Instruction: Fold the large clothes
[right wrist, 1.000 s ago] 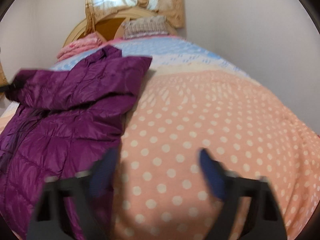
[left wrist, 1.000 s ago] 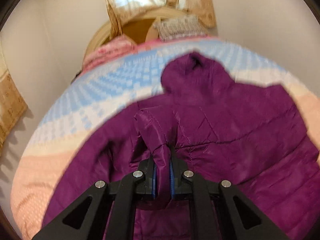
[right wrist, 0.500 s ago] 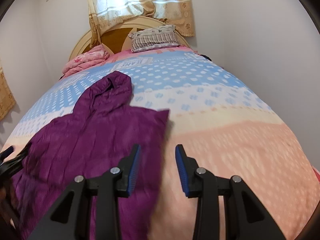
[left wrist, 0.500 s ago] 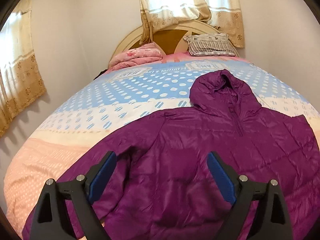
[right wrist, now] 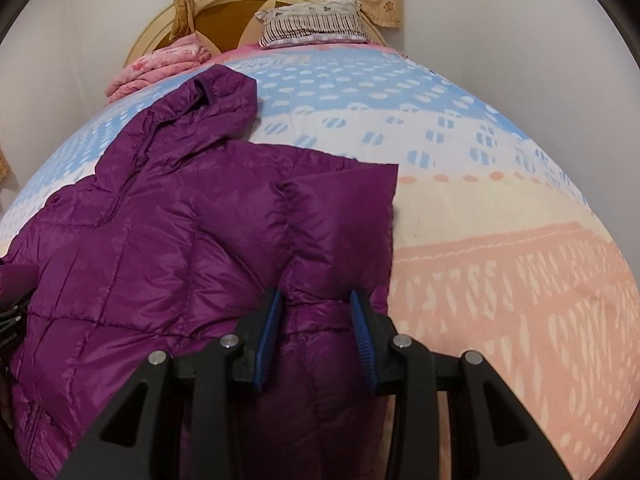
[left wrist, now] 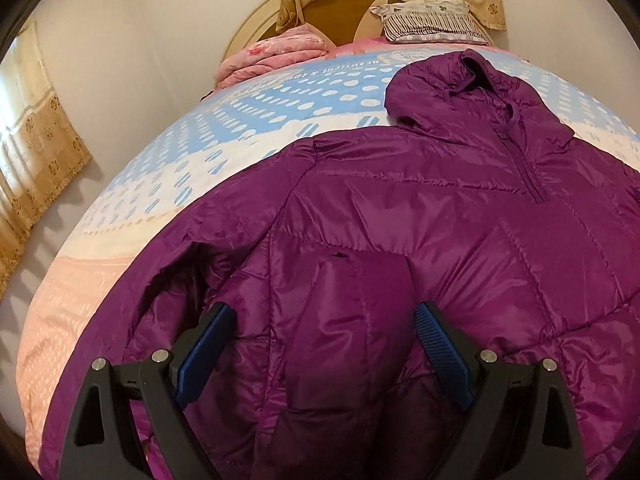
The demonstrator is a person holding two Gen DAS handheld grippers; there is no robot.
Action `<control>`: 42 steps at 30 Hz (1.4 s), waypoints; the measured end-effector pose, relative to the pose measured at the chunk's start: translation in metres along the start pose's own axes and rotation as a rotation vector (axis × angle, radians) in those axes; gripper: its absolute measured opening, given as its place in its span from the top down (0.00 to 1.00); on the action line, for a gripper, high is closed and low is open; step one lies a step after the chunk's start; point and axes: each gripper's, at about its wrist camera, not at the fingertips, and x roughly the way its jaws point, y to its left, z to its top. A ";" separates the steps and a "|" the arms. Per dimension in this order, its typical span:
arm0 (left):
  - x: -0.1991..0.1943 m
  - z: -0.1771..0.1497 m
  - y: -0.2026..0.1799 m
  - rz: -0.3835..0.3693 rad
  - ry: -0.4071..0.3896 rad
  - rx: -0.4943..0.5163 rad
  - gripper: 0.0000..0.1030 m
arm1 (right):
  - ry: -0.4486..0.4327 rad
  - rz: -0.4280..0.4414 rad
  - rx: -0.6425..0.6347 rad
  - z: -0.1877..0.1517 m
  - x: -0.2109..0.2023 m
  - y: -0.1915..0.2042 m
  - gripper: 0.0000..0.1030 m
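Note:
A purple hooded puffer jacket (left wrist: pixel 420 208) lies face up on the bed, hood toward the headboard. Its left sleeve (left wrist: pixel 352 320) is folded across the front. My left gripper (left wrist: pixel 320 344) is open just above that sleeve, jaws wide, holding nothing. In the right wrist view the jacket (right wrist: pixel 160 220) fills the left half, with its right sleeve (right wrist: pixel 340 232) folded inward. My right gripper (right wrist: pixel 316 328) straddles that sleeve with its blue pads partly closed on either side of the fabric.
The bed (right wrist: pixel 500 260) has a dotted blue, cream and peach cover. A folded pink blanket (left wrist: pixel 272 56) and a striped pillow (right wrist: pixel 312 24) lie by the round headboard. Walls stand close on both sides. Curtains (left wrist: pixel 36 140) hang at left.
My left gripper let go of the left sleeve, opened wide and dropped back close over it. My right gripper moved left onto the right sleeve and narrowed around it.

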 end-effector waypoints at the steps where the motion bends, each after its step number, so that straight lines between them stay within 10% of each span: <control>1: 0.000 0.000 -0.001 0.003 -0.001 0.001 0.10 | 0.001 -0.002 -0.001 0.000 0.000 0.000 0.62; 8: -0.030 0.006 0.016 0.006 -0.015 -0.050 0.10 | -0.006 -0.005 0.010 0.012 -0.026 0.003 0.61; 12: -0.074 -0.002 0.023 -0.083 -0.136 -0.066 0.10 | -0.111 0.042 -0.033 0.004 -0.085 0.024 0.27; 18: -0.030 -0.022 -0.011 -0.029 0.013 0.035 0.09 | 0.011 0.079 -0.052 -0.031 -0.051 0.048 0.45; 42: -0.023 -0.026 -0.006 -0.044 0.023 -0.026 0.03 | 0.017 -0.037 -0.124 -0.043 -0.033 0.062 0.44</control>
